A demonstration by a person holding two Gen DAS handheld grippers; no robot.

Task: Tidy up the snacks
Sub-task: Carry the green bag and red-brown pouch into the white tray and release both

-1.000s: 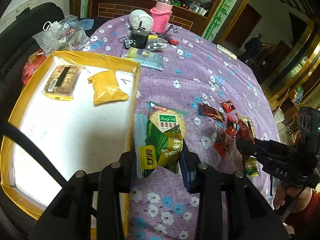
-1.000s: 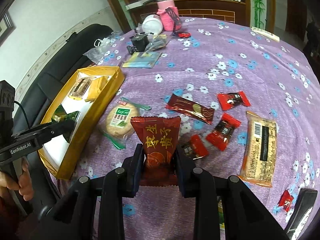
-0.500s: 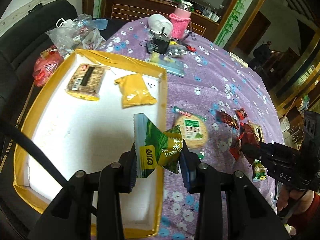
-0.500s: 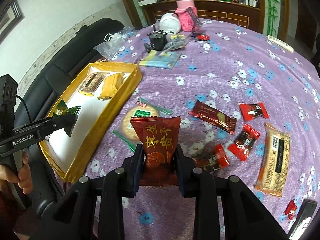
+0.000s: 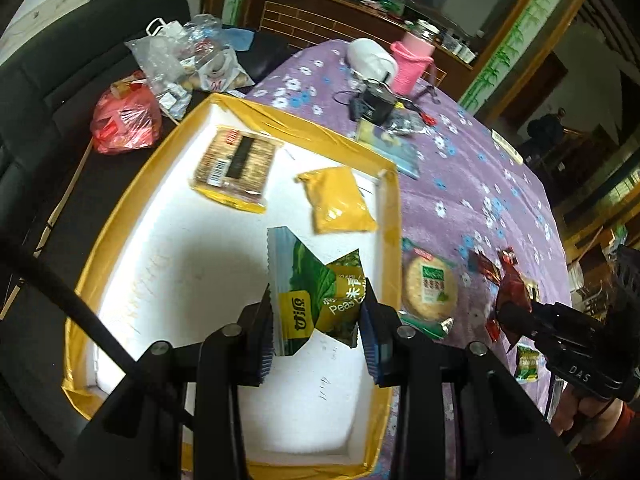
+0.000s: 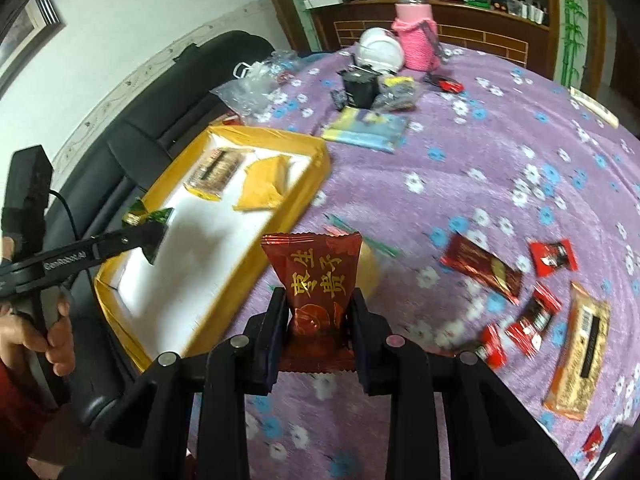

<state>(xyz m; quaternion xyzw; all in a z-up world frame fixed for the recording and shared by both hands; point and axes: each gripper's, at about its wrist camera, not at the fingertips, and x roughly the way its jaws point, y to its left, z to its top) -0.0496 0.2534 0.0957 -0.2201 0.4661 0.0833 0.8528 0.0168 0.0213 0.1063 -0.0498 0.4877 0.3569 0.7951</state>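
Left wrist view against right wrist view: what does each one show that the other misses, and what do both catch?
Only the left wrist view shows the red plastic bag on the black sofa and the small green packet near the table edge. Only the right wrist view shows the long orange-edged biscuit bar. Both show the yellow-rimmed white tray, the green pea snack packet and the dark red date packet.

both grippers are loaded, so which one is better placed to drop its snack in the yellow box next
Left. The left gripper holds the green pea packet over the yellow box; the right gripper holds the red packet over the tablecloth.
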